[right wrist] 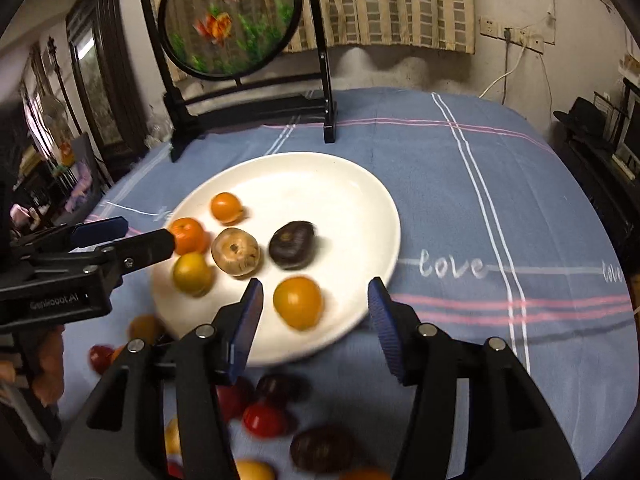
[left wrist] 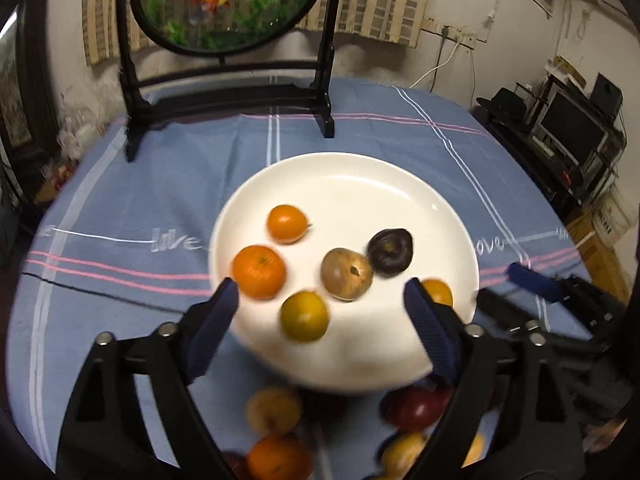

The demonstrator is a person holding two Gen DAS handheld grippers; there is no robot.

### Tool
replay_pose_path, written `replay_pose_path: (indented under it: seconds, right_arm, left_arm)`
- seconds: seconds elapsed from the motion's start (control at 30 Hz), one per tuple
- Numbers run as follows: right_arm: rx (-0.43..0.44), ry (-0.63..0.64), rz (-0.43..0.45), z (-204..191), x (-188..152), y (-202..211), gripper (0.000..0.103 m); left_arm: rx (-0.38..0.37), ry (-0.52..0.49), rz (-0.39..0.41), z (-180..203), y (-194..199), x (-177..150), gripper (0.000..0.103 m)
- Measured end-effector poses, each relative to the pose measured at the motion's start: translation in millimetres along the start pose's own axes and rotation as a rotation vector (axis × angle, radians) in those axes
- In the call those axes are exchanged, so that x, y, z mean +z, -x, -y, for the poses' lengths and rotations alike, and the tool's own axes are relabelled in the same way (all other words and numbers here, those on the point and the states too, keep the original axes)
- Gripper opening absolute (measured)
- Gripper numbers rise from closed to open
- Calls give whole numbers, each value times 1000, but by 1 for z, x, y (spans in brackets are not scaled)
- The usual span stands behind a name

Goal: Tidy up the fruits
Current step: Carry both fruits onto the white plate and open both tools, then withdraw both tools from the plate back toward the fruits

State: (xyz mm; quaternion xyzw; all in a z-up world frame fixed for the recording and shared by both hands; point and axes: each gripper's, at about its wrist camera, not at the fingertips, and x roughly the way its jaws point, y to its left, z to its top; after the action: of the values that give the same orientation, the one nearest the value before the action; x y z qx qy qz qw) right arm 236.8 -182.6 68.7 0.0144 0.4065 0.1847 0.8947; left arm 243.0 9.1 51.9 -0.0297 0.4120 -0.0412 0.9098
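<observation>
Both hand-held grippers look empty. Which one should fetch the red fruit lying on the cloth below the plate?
Right, probably. The red fruit lies just below the open right hand-held gripper, near its left finger. The left hand-held gripper, also open, hangs over the plate, its nearer loose fruit being orange and yellow.

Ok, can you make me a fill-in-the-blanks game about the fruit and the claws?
1. The white plate holds ____ fruits.
2. The darkest fruit on the plate is ____ in colour.
3. The word stitched on the blue tablecloth beside the plate is ____.
4. The right claw has its jaws ____, holding nothing.

Missing words: six; purple; love; open
</observation>
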Motion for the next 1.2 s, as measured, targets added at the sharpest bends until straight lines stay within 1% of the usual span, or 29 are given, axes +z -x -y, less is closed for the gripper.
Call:
replay_pose_path:
  seconds: [0.13,0.23,0.37,0.5,0.57,0.67,0.73,0.8,0.9,1.0,1.1,1.2]
  right_arm:
    - [8,2,33,-2,-27,35,56]
    - [-10,-4,44,-2,-53,58,56]
    - [-39,-19,53,-1,-80,75,56]
    - [-28,-67,45,4,-103,84,56]
    - [-45,-71,39,4,-114,86,56]
    - [-52,-76,20,3,-128,84,56]
    - [-56,-71,8,1,-134,83,56]
    - [-58,-68,1,0,-139,82,56]
    - [-49,-68,-5,-2,-143,81,56]
    - [-40,-73,-14,-2,-146,80,56]
    - [-28,-73,-32,-4,-149,77,56]
    - [-22,-69,-36,-5,-151,76,56]
  left_arm:
    - [45,-15,46,-9,29,-26,93]
    - [65,-28,43,-15,46,-48,93]
    - [85,-27,52,-23,66,-74,94]
    - [89,-22,47,-27,80,-99,95]
    - [95,-16,39,-30,83,-112,96]
    - [92,5,30,-35,87,-131,97]
    - [85,26,8,-38,85,-143,97]
    - [82,23,-22,-38,81,-151,97]
    - [98,0,-32,-34,78,-158,97]
    - [94,3,-45,-34,73,-161,97]
    - [108,8,-59,-37,66,-162,97]
    - [108,-6,-74,-37,59,-162,97]
